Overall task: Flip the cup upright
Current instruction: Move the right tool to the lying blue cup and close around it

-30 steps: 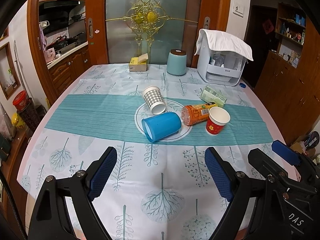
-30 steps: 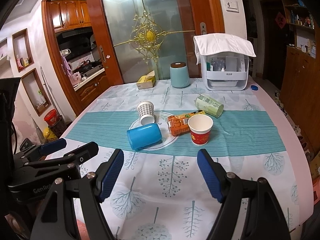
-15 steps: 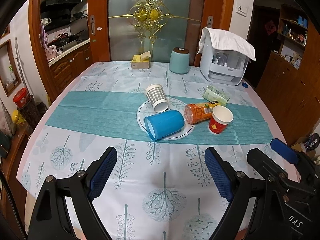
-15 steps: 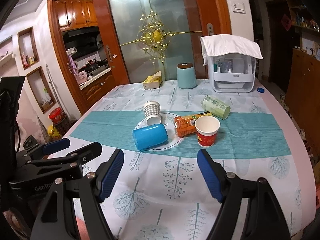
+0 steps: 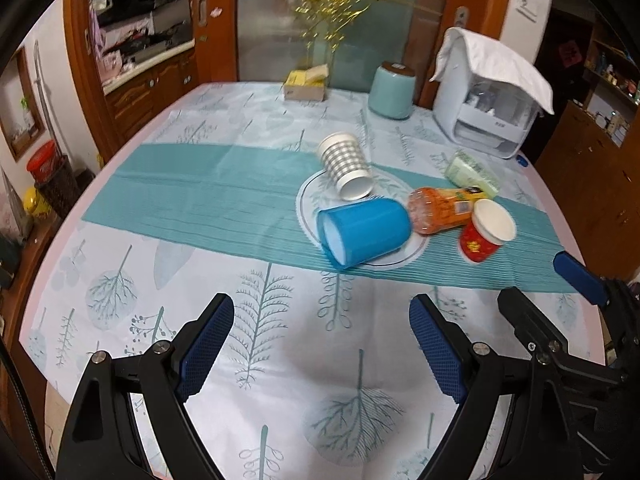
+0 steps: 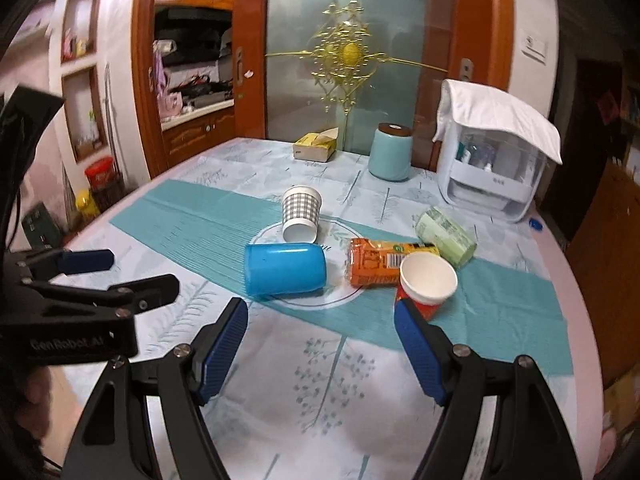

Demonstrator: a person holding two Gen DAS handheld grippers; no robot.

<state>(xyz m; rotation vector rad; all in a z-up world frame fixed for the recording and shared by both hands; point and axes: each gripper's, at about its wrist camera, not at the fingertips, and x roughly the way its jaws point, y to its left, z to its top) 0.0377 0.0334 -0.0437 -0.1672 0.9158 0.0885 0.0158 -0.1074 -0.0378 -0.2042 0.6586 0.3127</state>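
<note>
blue cup (image 5: 363,231) sideways, mouth facing left

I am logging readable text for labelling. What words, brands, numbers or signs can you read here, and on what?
"GenRobot.AI", white print, slightly blurred, on the left gripper body in the right wrist view.
Orange packet: barcode and print, too small to read.
Red cup: yellow characters, too blurred to read.
Green packet: print unreadable.
White cabinet: small dark mark on its front, unreadable.
Nothing else legible.
</note>
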